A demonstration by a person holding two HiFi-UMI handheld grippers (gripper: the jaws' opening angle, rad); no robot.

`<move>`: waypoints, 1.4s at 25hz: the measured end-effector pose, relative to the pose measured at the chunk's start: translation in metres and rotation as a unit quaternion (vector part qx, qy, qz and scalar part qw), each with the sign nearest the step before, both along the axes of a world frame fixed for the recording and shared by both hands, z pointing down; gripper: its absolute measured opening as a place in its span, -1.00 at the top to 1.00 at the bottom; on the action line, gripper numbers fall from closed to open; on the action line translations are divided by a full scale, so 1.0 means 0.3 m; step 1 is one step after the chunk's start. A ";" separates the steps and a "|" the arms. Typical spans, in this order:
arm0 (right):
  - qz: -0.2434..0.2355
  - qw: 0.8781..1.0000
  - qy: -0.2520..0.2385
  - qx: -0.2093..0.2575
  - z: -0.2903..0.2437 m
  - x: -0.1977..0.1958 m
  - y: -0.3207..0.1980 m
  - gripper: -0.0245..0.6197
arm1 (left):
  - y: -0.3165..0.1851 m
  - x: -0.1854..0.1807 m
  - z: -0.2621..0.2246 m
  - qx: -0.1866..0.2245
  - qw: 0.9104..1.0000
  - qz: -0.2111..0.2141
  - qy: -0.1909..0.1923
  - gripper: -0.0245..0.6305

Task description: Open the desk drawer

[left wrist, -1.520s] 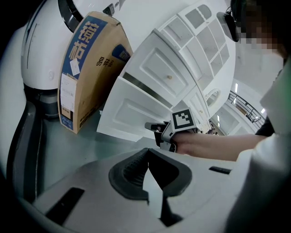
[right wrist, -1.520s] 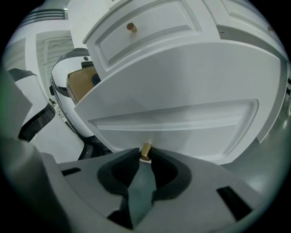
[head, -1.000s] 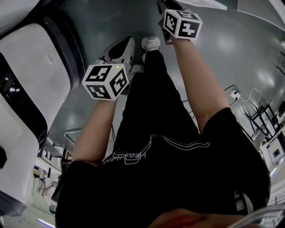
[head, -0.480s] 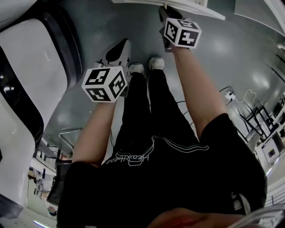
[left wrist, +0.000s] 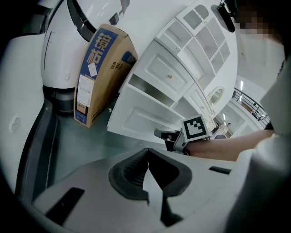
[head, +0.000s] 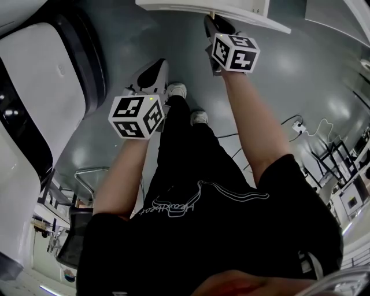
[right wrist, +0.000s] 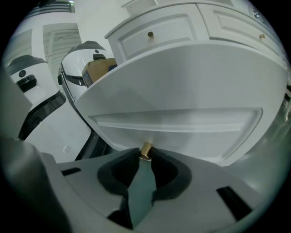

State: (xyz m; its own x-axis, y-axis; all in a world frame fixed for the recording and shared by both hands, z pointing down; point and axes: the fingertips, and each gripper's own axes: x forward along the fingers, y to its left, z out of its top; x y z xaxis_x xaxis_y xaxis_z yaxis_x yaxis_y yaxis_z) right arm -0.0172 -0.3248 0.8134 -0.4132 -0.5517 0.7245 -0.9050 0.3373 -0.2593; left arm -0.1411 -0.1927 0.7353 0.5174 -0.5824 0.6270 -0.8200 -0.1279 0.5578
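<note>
The white drawer front (right wrist: pixel 182 104) fills the right gripper view, and its small brass knob (right wrist: pixel 145 150) sits pinched between the dark pads of my right gripper (right wrist: pixel 145 157), which is shut on it. In the left gripper view the drawer (left wrist: pixel 136 116) stands pulled out from the white desk (left wrist: pixel 182 59), with the right gripper (left wrist: pixel 160 134) at its front. In the head view the drawer's edge (head: pixel 191 7) shows at the top, just above the right gripper (head: pixel 211 24). My left gripper (left wrist: pixel 146 154) hangs over the floor, shut and empty, to the left of the drawer.
A cardboard box (left wrist: pixel 102 73) with blue print leans against the desk's left side. A large white rounded machine (head: pixel 46 98) stands at the left. My legs and shoes (head: pixel 177 89) are on the grey floor below the grippers. Cables (head: pixel 300 124) lie at the right.
The drawer front has come further into the head view from the top. Both grippers have drifted slightly, and my feet have stepped back.
</note>
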 end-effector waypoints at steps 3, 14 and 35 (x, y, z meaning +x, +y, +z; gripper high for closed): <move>-0.004 1.000 -0.004 0.002 -0.003 -0.010 0.026 0.66 | 0.025 -0.008 0.002 -0.001 1.000 0.001 -0.006 0.91; -0.011 1.000 0.004 -0.009 -0.011 -0.043 0.054 0.66 | 0.124 -0.036 -0.005 -0.007 1.000 -0.015 -0.020 0.91; -0.126 0.977 -0.167 0.040 -0.743 0.008 0.403 0.25 | 0.259 0.135 -0.465 0.071 0.997 -0.002 0.036 0.91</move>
State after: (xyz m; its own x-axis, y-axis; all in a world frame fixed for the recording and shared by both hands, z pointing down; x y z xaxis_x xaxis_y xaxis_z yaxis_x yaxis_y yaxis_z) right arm -0.0147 -0.2038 0.5905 -0.7494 -0.4506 0.4851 -0.6597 0.5704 -0.4893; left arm -0.1007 -0.1150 0.5958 0.5554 -0.6653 0.4988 -0.7788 -0.2060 0.5925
